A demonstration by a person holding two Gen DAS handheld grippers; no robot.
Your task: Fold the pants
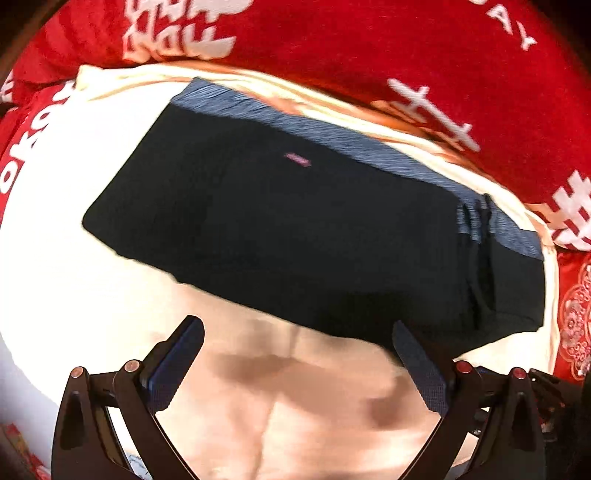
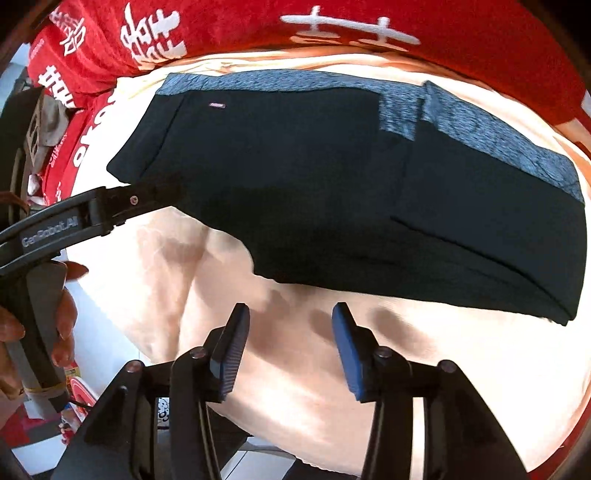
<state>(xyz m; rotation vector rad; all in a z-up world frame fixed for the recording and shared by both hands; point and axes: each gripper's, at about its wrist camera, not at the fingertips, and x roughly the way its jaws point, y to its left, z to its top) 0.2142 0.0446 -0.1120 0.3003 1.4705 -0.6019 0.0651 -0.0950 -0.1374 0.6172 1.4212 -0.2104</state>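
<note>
Both grippers hang over the near side of the pale cream sheet (image 1: 55,258), pointing almost straight down, and neither one has anything in it: the left gripper (image 1: 295,343) is spread wide with bare sheet between its blue pads, the right gripper (image 2: 290,325) is about half open, also over bare sheet. Just beyond them lie the dark pants (image 2: 332,184), already folded into a compact block, blue-grey waistband (image 2: 295,79) along the far edge, small pink label (image 2: 217,105) at far left, red patterned bedding (image 2: 240,22) behind. The left gripper's right finger sits right by the near hem; I can't tell if it touches. This looks like the let-go after a fold, or the reach for another. Done well, I'd say: lift clear without snagging the hem, or for another fold, pinch every layer at the near corners and carry both sides across evenly, so the edges land square.
</note>
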